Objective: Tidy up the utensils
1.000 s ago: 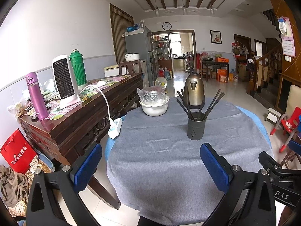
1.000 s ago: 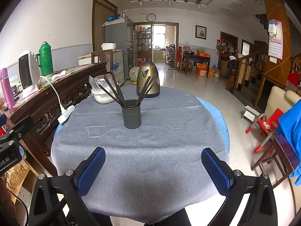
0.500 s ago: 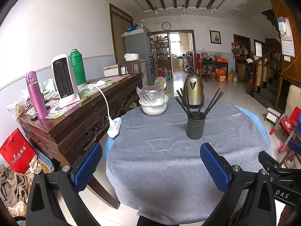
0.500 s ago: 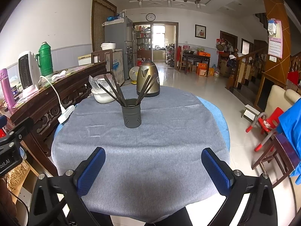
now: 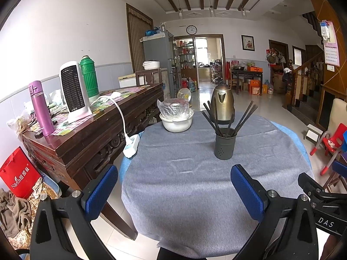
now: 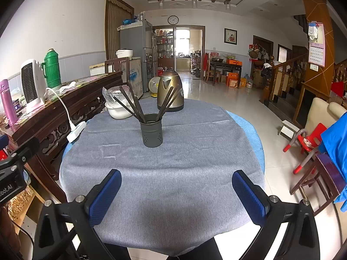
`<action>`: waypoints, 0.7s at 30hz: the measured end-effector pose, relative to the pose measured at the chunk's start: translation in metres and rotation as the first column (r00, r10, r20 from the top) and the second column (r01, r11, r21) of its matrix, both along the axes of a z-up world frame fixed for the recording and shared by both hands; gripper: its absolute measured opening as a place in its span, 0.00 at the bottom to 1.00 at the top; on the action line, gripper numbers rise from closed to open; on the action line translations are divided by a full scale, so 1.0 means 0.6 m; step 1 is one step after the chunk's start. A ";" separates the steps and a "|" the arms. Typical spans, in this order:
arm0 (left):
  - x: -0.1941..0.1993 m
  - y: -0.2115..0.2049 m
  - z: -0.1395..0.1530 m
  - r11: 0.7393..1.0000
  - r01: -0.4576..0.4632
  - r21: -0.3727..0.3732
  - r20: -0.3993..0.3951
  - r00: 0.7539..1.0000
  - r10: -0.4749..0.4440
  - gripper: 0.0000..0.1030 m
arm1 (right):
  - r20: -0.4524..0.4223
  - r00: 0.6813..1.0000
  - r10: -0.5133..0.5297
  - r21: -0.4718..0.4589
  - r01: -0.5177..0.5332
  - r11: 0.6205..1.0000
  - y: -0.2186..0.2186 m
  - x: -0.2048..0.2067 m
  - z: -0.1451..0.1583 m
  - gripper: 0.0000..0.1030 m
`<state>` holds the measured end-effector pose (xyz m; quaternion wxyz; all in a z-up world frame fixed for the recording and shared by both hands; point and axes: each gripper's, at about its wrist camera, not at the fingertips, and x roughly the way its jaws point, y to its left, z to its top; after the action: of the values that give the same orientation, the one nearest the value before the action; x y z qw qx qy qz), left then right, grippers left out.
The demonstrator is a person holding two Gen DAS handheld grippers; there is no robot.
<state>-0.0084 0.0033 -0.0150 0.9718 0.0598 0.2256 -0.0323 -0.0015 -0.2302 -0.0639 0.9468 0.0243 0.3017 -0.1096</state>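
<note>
Because the chopsticks (image 6: 138,106) already stand fanned in the cup (image 6: 151,130) mid-tabletop (image 6: 173,173), both the left gripper (image 5: 173,192) and right gripper (image 6: 176,192) hover at the near edge, fingers spread wide and empty.
</note>
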 end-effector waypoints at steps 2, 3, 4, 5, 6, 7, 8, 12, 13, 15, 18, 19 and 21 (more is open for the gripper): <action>0.000 0.000 0.000 1.000 0.001 -0.001 0.000 1.000 -0.001 1.00 | 0.000 1.000 0.000 0.000 0.000 1.000 0.000 0.000 0.000 1.00; -0.001 0.000 -0.001 1.000 0.001 -0.002 0.000 1.000 -0.001 1.00 | -0.001 1.000 0.001 0.000 -0.001 1.000 0.000 -0.001 0.000 1.00; -0.001 -0.001 -0.001 1.000 0.001 -0.001 -0.001 1.000 -0.001 1.00 | -0.001 1.000 0.001 0.001 -0.001 1.000 0.001 -0.001 0.000 1.00; 0.000 0.000 0.000 1.000 0.000 0.000 -0.001 1.000 0.000 1.00 | -0.001 1.000 0.001 0.001 -0.001 1.000 0.001 -0.001 0.000 1.00; 0.000 0.000 0.000 1.000 -0.001 -0.001 -0.001 1.000 0.001 1.00 | -0.001 1.000 0.001 0.000 -0.001 1.000 0.001 -0.002 -0.001 1.00; -0.002 0.000 -0.001 1.000 -0.001 -0.003 -0.001 1.000 0.001 1.00 | -0.001 1.000 0.000 0.000 0.000 1.000 0.001 -0.001 -0.001 1.00; -0.002 0.002 -0.002 1.000 -0.001 -0.004 -0.001 1.000 0.001 1.00 | -0.001 1.000 0.000 0.001 0.000 1.000 0.001 -0.001 -0.001 1.00; -0.002 0.004 -0.004 1.000 -0.001 -0.007 -0.004 1.000 0.001 1.00 | -0.005 1.000 -0.001 0.000 0.001 1.000 0.001 -0.002 -0.002 1.00; -0.002 0.004 -0.004 1.000 -0.001 -0.006 -0.004 1.000 0.001 1.00 | -0.006 1.000 -0.002 0.000 0.002 1.000 0.002 -0.002 -0.002 1.00; -0.002 0.004 -0.006 1.000 -0.002 -0.004 -0.006 1.000 0.002 1.00 | -0.009 1.000 -0.002 0.001 0.002 1.000 0.003 -0.002 -0.004 1.00; 0.001 0.007 -0.010 1.000 -0.001 -0.004 -0.012 1.000 0.001 1.00 | -0.014 1.000 -0.002 0.006 0.002 1.000 0.004 0.001 -0.007 1.00; 0.004 0.007 -0.013 1.000 0.000 -0.002 -0.016 1.000 0.000 1.00 | -0.016 1.000 0.000 0.007 0.000 1.000 0.003 0.002 -0.008 1.00; 0.016 0.009 -0.017 1.000 0.008 0.000 -0.033 0.999 -0.008 1.00 | -0.024 1.000 0.005 0.007 -0.005 1.000 0.001 0.010 -0.011 1.00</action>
<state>0.0010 0.0088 -0.0254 0.9678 0.0600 0.2416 -0.0373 0.0043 -0.2295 -0.0704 0.9433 0.0258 0.3133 -0.1065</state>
